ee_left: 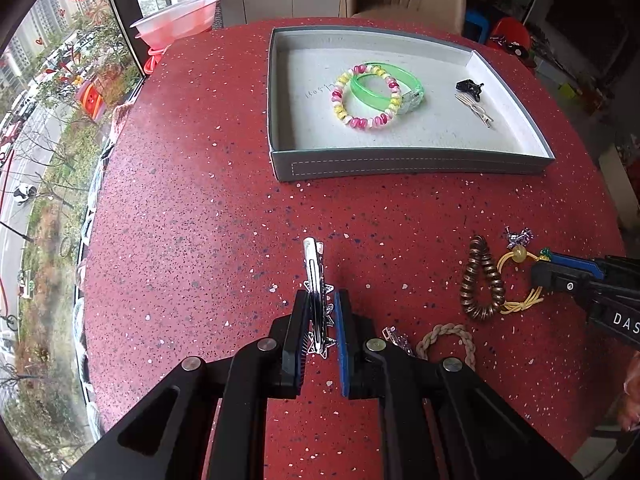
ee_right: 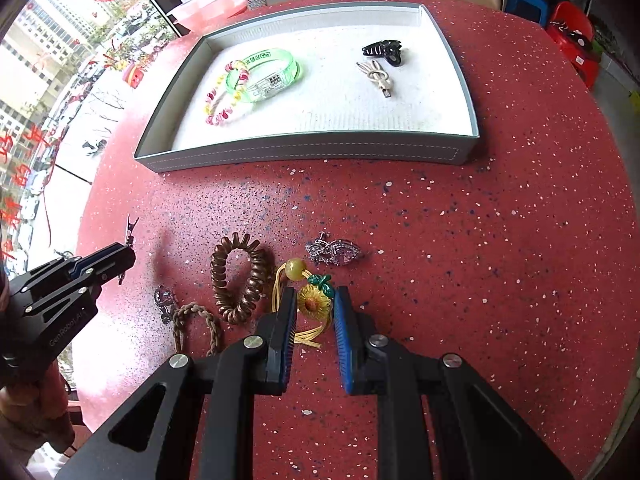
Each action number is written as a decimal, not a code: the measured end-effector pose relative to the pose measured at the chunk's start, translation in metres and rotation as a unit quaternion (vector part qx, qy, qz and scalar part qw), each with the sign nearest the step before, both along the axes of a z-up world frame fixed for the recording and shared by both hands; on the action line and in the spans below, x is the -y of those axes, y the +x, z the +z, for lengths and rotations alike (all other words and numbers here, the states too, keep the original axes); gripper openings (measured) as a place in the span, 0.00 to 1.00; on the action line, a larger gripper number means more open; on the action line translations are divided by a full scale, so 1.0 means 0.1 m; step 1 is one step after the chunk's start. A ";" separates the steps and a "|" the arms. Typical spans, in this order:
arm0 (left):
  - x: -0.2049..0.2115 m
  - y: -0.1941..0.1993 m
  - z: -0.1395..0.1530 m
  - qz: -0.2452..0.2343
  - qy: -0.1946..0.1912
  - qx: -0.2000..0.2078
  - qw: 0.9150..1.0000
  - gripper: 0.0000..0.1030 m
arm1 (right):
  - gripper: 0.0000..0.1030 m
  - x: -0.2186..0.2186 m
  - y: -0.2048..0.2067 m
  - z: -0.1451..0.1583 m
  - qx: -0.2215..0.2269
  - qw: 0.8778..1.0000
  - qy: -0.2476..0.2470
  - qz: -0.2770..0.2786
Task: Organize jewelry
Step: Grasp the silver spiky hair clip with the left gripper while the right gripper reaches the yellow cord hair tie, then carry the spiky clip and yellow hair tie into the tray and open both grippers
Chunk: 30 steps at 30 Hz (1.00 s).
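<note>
The left gripper [ee_left: 322,320] is clamped on a silver hair clip [ee_left: 316,280] with little stars along its edge; the clip stands up out of the narrow jaws and pokes toward twelve o'clock, over the red speckled table [ee_left: 200,240]. The right gripper [ee_right: 314,312] is nearly closed around the sunflower charm [ee_right: 313,303] of a yellow hair tie [ee_right: 296,268]. Its pads sit just beside the charm, but I cannot say for sure that they press on it.

Around the right gripper, at ten o'clock, lie a brown coil hair tie [ee_right: 236,280] and a braided tan band [ee_right: 196,322]; a sparkly brooch [ee_right: 334,254] sits at twelve. Further out at twelve is the grey tray [ee_right: 312,152], already holding a green bangle [ee_right: 266,74], a bead bracelet [ee_right: 224,98], a black claw clip [ee_right: 382,52] and a pale metal clip [ee_right: 378,78].

The likely trouble: the silver clip is thin and held near one end, so it could twist or slip out on the way to the tray. The charm is small and rounded; a grip on it alone may pop off, or the trailing cord may drag the coil tie, which lies touching it.

Only the right view shows the sunflower and the dark ornament by the braided band clearly. The left view alone shows how the silver clip sits between the pads.
</note>
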<state>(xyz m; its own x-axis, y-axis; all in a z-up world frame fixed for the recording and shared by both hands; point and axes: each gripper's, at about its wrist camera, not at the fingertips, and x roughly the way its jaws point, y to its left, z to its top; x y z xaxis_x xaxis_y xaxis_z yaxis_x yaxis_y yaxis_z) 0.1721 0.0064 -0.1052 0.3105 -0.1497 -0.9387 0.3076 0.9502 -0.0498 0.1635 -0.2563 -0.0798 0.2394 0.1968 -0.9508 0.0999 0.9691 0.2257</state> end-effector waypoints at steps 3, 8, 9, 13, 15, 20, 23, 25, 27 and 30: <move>-0.03 0.02 0.06 0.004 -0.008 0.002 1.000 0.30 | 0.19 0.11 -0.01 0.07 0.007 1.000 0.013 -0.012; -0.02 0.10 0.18 0.007 -0.019 0.011 1.000 0.30 | 0.19 0.26 0.07 0.29 0.025 0.999 0.029 -0.021; -0.01 0.13 0.20 0.007 -0.021 0.013 1.000 0.30 | 0.19 0.29 0.10 0.32 0.030 0.999 0.032 -0.023; 0.06 0.26 0.31 0.008 -0.031 0.023 0.999 0.30 | 0.19 0.28 0.30 0.43 0.046 0.997 0.046 -0.031; 0.11 0.35 0.36 0.007 -0.036 0.029 0.999 0.30 | 0.19 0.30 0.43 0.47 0.054 0.997 0.049 -0.030; 0.28 0.59 0.41 0.002 -0.039 0.041 0.998 0.30 | 0.19 0.29 0.76 0.51 0.070 0.996 0.052 -0.028; 0.36 0.73 0.40 -0.001 -0.042 0.041 0.998 0.30 | 0.19 0.33 0.93 0.45 0.067 0.995 0.060 -0.034; 0.43 0.83 0.38 -0.002 -0.039 0.039 0.998 0.30 | 0.19 0.35 1.02 0.36 0.060 0.995 0.069 -0.040; 0.48 0.91 0.34 -0.003 -0.036 0.036 0.999 0.30 | 0.19 0.41 1.10 0.28 0.052 0.995 0.077 -0.046; 0.55 1.01 0.25 -0.004 -0.029 0.029 0.999 0.30 | 0.19 0.44 1.19 0.16 0.039 0.994 0.086 -0.051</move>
<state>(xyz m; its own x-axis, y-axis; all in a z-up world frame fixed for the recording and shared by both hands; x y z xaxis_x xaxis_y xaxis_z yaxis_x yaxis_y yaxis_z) 0.2731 -0.0487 -0.0805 0.3623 -0.2067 -0.9089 0.3184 0.9439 -0.0877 0.2823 -0.3008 -0.0635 0.3383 0.3248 -0.8832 0.1718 0.9014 0.3974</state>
